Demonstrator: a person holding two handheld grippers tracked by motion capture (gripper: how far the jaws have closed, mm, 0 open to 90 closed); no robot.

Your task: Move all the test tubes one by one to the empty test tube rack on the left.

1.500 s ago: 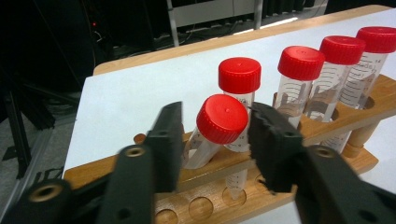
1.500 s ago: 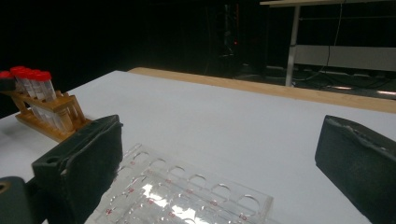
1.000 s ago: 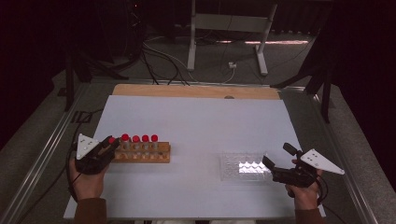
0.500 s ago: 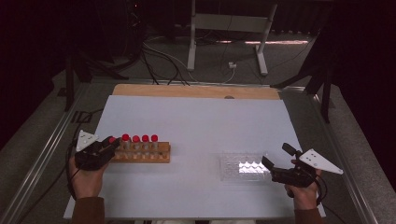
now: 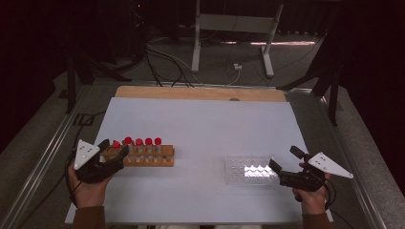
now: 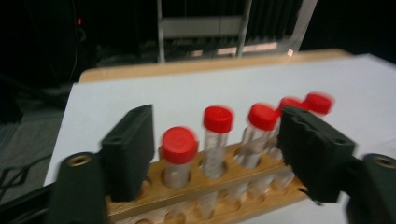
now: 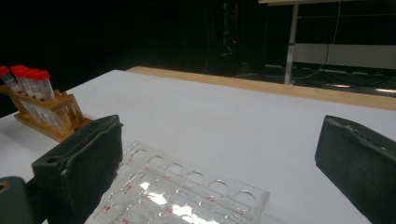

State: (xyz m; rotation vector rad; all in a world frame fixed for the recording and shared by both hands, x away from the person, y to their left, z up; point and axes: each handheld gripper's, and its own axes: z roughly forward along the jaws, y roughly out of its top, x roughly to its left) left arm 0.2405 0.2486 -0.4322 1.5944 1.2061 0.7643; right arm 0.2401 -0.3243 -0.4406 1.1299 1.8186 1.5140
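Observation:
A wooden rack [image 5: 152,158] [image 6: 205,186] [image 7: 51,116] stands at the table's left and holds several clear tubes with red caps [image 5: 138,142] [image 6: 218,119]. My left gripper [image 5: 113,153] [image 6: 219,154] is at the rack's left end. Its jaws have just been opening and now stand apart on either side of the tube row. The nearest tube [image 6: 179,148] sits in the rack between the jaws, touched by neither pad. My right gripper [image 5: 285,160] [image 7: 219,168] is open at the right, with its jaws over the near right end of a clear plastic rack [image 5: 248,170] [image 7: 187,196].
A white sheet [image 5: 205,124] covers the table, with a bare wooden strip [image 5: 200,93] along the far edge. Beyond it, on the dark floor, are a metal stand's legs [image 5: 234,43] and cables [image 5: 167,57]. Metal rails run along both table sides.
The left gripper's jaws have opened off the leftmost tube, and the hand has drawn back a little from the rack. The right gripper has not moved.

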